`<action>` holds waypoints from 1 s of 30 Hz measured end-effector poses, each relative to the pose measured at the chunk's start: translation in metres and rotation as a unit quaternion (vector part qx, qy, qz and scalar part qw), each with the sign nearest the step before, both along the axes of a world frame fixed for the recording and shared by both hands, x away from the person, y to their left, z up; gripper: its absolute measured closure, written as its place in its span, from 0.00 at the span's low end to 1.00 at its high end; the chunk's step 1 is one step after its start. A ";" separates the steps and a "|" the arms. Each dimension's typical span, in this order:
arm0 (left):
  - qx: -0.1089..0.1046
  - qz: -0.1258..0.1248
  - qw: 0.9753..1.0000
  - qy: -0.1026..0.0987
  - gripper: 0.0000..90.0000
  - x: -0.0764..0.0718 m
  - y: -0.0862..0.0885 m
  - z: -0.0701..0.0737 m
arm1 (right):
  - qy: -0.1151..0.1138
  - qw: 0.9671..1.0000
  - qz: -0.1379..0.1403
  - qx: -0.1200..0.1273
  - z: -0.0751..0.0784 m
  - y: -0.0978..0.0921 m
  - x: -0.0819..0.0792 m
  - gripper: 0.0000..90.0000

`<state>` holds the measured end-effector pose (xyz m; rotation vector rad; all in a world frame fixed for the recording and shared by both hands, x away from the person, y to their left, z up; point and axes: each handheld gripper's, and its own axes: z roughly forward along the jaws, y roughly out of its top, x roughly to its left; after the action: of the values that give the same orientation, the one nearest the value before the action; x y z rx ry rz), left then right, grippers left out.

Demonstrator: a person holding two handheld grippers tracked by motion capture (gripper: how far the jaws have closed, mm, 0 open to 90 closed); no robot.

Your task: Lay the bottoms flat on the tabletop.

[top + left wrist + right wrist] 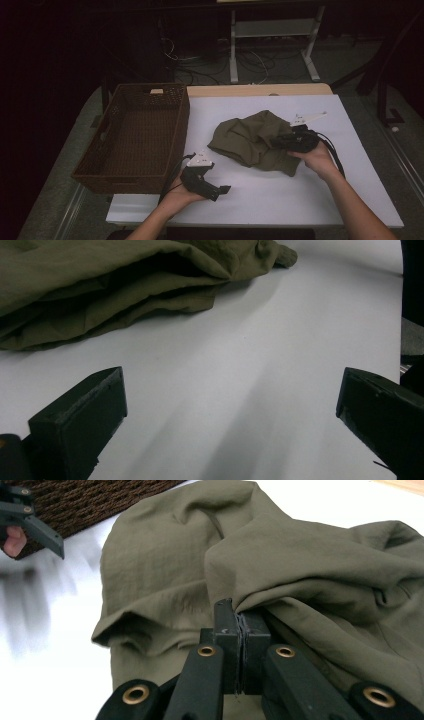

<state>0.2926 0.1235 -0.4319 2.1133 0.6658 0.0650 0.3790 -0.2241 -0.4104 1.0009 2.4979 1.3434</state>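
Left gripper sits nearest, low at the table's front edge, just off the basket's front right corner. Its jaws stand wide apart w/ nothing between them; in the left gripper view they frame bare white tabletop, cloth lying beyond and apart from them. Right gripper is at the cloth's right side, mid-table, jaws clenched on a fold of the fabric; right gripper view shows olive cloth pinched tight between the two black tips, rising in a ridge from them. Cloth is a crumpled olive heap near the table's centre, just right of the basket, not touching it. Basket is brown wicker, along the left edge, w/ nothing visible inside
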 end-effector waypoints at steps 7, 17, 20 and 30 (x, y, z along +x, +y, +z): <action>-0.004 0.006 1.000 0.003 0.00 0.000 0.002 0.000 | -0.005 1.000 0.008 0.003 0.002 0.013 0.013 0.98; -0.007 0.008 1.000 0.005 0.00 0.000 0.003 0.000 | -0.017 1.000 0.013 0.011 0.009 0.030 0.027 0.98; -0.008 0.009 1.000 0.005 0.00 -0.001 0.004 0.000 | -0.017 1.000 0.015 0.013 0.011 0.035 0.030 0.98; -0.011 0.012 1.000 0.008 0.00 0.000 0.004 0.000 | -0.021 0.999 0.027 0.028 0.020 0.053 0.043 0.98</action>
<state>0.2922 0.1276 -0.4319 2.0861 0.6992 0.0541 0.4219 -0.1709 -0.3901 0.9128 2.4866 1.4426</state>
